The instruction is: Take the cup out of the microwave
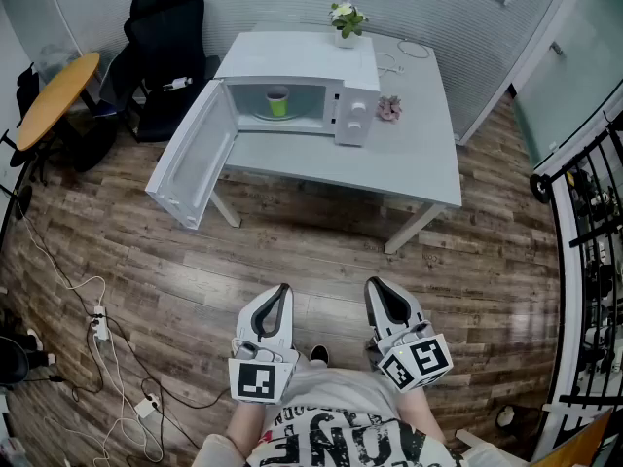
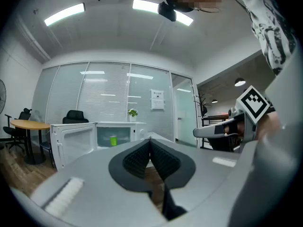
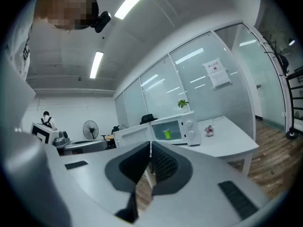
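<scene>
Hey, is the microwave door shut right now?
No, the microwave door stands wide open in the head view, with the green cup showing inside.

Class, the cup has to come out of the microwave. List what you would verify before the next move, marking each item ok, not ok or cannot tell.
1. Microwave door swung open: ok.
2. Green cup upright inside the microwave: ok.
3. Left gripper and right gripper near the cup: not ok, both hang well back from the table.
4. Jaws apart for a grasp: not ok, both pairs are shut and empty.
5. Floor cables off the straight path: ok, they lie to the left.
6. Cup's contents: cannot tell.
</scene>
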`<state>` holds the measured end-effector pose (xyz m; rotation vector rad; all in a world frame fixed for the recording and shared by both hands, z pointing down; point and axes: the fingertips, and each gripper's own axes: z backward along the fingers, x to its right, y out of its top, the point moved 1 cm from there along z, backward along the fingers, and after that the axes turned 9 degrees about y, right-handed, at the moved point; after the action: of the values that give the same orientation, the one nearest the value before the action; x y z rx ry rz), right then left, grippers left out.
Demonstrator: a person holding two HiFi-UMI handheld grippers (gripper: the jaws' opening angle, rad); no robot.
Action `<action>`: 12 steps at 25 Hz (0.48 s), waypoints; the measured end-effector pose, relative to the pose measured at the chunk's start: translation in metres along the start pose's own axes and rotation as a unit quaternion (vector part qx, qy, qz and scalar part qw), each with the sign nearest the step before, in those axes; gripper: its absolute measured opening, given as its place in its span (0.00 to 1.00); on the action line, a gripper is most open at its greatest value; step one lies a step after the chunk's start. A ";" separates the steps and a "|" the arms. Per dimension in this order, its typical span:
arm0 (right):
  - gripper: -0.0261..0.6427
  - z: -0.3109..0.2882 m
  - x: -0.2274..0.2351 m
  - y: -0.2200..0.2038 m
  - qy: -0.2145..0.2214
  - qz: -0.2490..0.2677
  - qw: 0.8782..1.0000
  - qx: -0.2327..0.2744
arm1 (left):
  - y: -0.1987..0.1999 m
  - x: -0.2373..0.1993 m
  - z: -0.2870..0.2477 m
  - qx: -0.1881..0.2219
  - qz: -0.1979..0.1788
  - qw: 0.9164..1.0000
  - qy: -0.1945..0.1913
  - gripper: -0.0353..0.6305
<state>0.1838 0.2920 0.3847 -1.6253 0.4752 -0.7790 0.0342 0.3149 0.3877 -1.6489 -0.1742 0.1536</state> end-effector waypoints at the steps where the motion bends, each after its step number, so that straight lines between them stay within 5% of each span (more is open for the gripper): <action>1: 0.07 0.004 -0.003 0.000 0.002 0.000 1.000 -0.001 | 0.000 0.002 0.003 0.003 -0.003 1.000 0.003 0.07; 12: 0.07 0.020 -0.030 -0.005 0.025 -0.002 1.000 -0.003 | 0.000 0.014 0.035 0.007 0.010 1.000 0.004 0.07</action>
<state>0.1765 0.3276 0.3815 -1.6151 0.5108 -0.8243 0.0404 0.3520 0.3851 -1.6375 -0.1505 0.1630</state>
